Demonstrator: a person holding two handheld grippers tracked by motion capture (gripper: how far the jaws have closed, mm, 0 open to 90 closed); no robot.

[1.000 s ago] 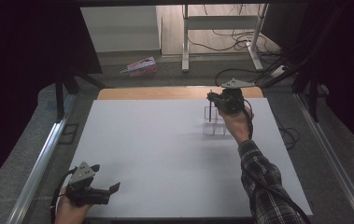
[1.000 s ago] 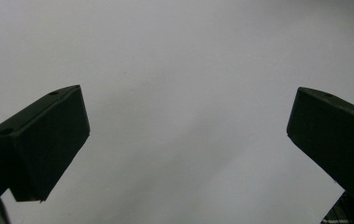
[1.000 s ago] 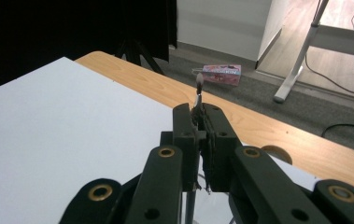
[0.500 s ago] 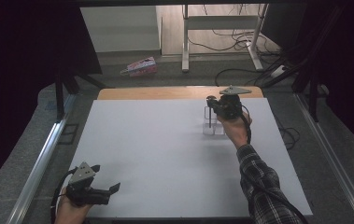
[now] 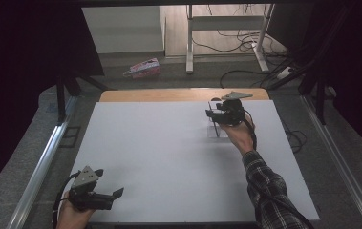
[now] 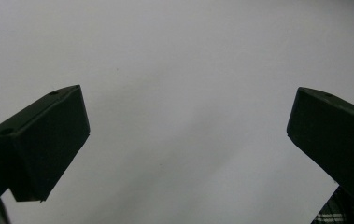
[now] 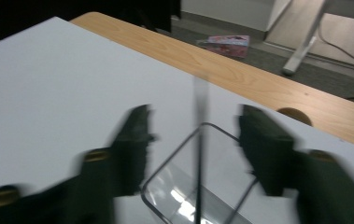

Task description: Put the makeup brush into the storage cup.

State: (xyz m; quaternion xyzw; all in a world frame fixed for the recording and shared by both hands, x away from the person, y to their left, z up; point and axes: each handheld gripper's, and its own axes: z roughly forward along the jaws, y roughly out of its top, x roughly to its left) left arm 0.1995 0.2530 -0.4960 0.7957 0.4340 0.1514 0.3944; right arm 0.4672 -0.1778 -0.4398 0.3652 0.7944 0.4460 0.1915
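My right gripper hangs over the far right part of the white table, jaws spread apart and holding nothing. In the right gripper view, a clear plastic container sits on the table between and just below those jaws, a thin upright rod rising in the gap; the picture is blurred. My left gripper rests near the table's near left corner, jaws wide open and empty.

Beyond the far edge of the white table, a pink packet lies on the grey floor. To its right stand white desk legs, with black cables tangled behind them.
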